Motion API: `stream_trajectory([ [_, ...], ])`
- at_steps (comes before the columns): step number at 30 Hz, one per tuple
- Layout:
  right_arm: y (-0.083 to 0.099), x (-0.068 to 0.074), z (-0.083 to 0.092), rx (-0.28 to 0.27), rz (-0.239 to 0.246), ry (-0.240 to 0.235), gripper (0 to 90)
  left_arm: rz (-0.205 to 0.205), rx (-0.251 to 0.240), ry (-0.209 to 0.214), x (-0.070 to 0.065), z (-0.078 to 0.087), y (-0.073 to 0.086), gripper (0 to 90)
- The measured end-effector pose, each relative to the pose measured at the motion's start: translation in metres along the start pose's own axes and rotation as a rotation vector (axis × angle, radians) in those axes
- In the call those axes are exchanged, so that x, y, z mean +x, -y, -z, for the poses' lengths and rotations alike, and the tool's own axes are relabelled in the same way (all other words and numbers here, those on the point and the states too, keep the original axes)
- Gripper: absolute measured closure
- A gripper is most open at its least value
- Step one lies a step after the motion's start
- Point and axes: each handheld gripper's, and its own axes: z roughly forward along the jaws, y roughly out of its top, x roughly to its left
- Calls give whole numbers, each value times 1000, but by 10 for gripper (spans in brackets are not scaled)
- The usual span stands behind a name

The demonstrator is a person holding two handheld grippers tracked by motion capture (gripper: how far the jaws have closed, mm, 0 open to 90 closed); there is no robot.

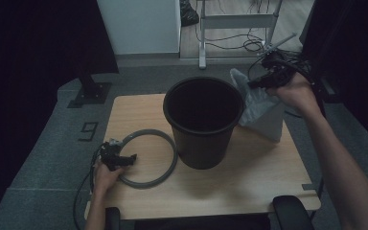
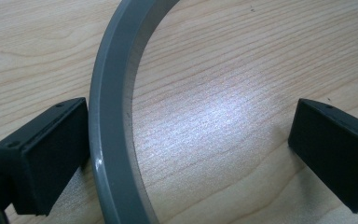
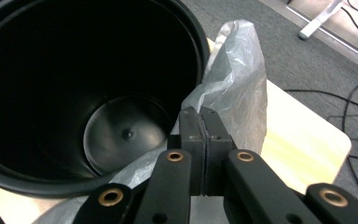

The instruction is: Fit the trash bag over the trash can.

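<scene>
A black bin [image 1: 203, 120] stands upright in the middle of the wooden table [image 1: 249, 182]; its inside [image 3: 93, 84] holds nothing. To its right my right gripper [image 1: 261, 81] is shut on a grey plastic bag [image 1: 261, 108], held up off the table beside the rim. The right gripper view has the jaws closed on the bag [image 3: 237, 79] at the gripper [image 3: 199, 116]. A grey ring [image 1: 165, 160] lies flat at the front left. My left gripper [image 1: 127, 159] stands open astride its band [image 2: 109, 121], one pad against the outer side.
A table leg frame [image 1: 235, 21] and loose cables [image 1: 249, 45] lie on the floor beyond the table. A dark stand base [image 1: 91, 93] sits at the back left. Black chair armrests [image 1: 292, 211] flank the table's front edge.
</scene>
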Motion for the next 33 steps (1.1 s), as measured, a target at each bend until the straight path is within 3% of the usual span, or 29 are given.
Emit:
stream_trajectory([
  [6, -14, 15, -9, -8, 22, -31, 887, 0, 0, 0, 0, 0, 0, 0],
  [15, -33, 42, -38, 16, 71, -72, 886, 0, 0, 0, 0, 0, 0, 0],
  [33, -52, 82, -93, 61, 138, -123, 886, 0, 0, 0, 0, 0, 0, 0],
])
